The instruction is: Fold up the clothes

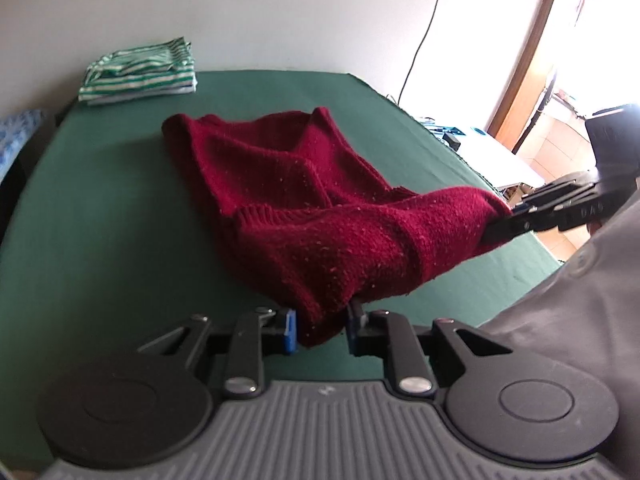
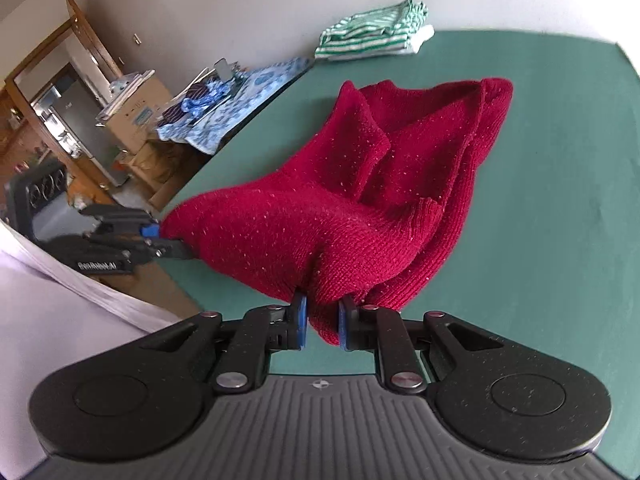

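A dark red knitted sweater (image 1: pixel 320 208) (image 2: pixel 360 184) lies partly folded on the green table (image 1: pixel 120 220) (image 2: pixel 540 220), its near edge lifted off the cloth. My left gripper (image 1: pixel 320 330) is shut on one near corner of the sweater, seen close in the left wrist view and from the side in the right wrist view (image 2: pixel 160 240). My right gripper (image 2: pixel 322 326) is shut on the other near corner; in the left wrist view it appears at the right (image 1: pixel 508 220), pinching the knit. The sweater hangs between the two grippers.
A stack of folded green-and-white striped clothes (image 1: pixel 140 74) (image 2: pixel 372 30) sits at the far corner of the table. A blue patterned cloth (image 2: pixel 240 96) and cardboard boxes (image 2: pixel 136 116) lie beyond the table's edge. Part of a person's light garment (image 2: pixel 60 320) is close by.
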`<action>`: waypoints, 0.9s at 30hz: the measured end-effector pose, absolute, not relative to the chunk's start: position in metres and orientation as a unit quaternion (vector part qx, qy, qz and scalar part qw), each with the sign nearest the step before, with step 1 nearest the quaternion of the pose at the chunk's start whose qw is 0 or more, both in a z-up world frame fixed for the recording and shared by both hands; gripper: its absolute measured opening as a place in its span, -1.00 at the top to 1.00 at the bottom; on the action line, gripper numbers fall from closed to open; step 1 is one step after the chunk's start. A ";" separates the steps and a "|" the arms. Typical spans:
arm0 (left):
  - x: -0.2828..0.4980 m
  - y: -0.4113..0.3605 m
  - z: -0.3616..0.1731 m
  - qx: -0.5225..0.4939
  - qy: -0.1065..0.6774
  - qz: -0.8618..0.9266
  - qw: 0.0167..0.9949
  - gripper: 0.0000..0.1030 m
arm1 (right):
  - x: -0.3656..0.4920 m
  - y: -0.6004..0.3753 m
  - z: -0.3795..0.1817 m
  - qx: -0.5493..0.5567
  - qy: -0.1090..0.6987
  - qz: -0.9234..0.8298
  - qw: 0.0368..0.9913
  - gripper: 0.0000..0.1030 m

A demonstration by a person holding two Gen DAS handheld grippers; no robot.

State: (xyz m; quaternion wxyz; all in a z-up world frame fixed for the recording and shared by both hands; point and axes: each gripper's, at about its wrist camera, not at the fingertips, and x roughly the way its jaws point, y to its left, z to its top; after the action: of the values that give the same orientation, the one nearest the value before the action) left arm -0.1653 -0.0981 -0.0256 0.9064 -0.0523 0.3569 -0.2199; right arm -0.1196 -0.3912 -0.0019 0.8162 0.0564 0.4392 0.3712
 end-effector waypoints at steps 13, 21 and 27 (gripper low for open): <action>-0.054 -0.072 0.006 -0.139 0.384 -0.205 0.889 0.60 | -0.003 -0.398 0.003 0.249 0.464 0.307 0.793 0.69; 0.028 -0.071 -0.035 -0.153 0.425 -0.171 0.876 0.58 | 0.062 -0.389 -0.044 0.254 0.481 0.242 0.804 0.64; 0.037 -0.069 -0.068 -0.156 0.445 -0.154 0.868 0.36 | 0.065 -0.396 -0.086 0.295 0.464 0.217 0.806 0.51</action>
State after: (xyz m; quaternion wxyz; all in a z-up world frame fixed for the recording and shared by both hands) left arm 0.0373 -0.0693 -0.0684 0.8681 -0.1559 0.4453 -0.1542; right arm 0.0649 -0.3962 -0.0859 0.8064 0.2951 0.4642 0.2172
